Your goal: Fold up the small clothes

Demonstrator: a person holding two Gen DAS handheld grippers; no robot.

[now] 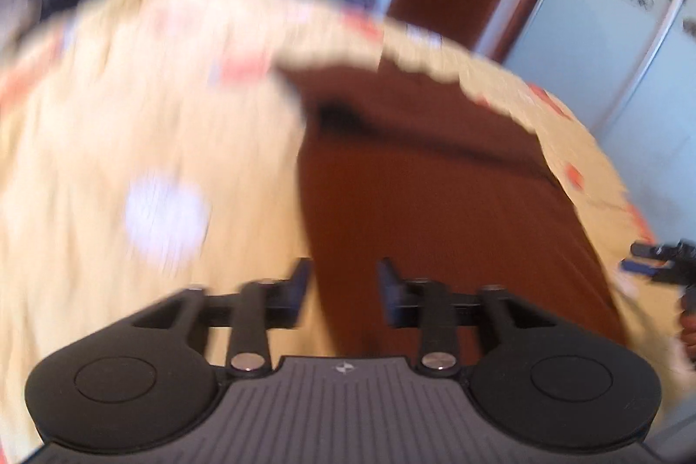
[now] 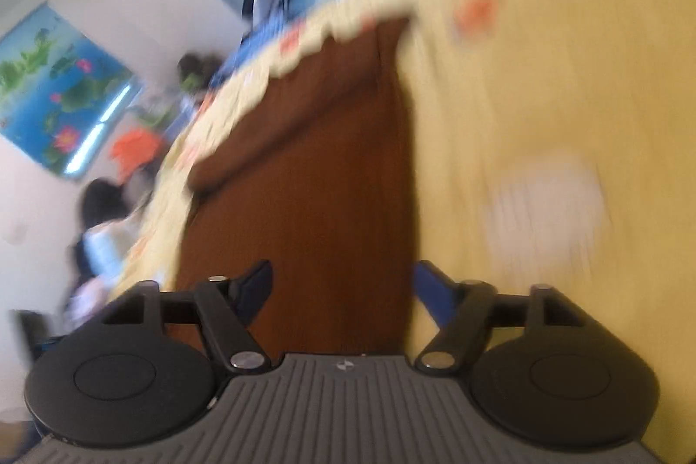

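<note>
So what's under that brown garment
A pale yellow cloth with orange marks and a scalloped edge lies under the brown garment, showing on both sides of it. What the cloth rests on is covered.

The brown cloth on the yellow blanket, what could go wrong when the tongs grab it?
1. Both pictures are blurred, so the grab could miss the brown cloth.
2. The left tongs straddle its border with the yellow blanket, so they might pinch the blanket too.
3. The right tongs hang open with a wider gap; the two grabs may come out uneven.
</note>
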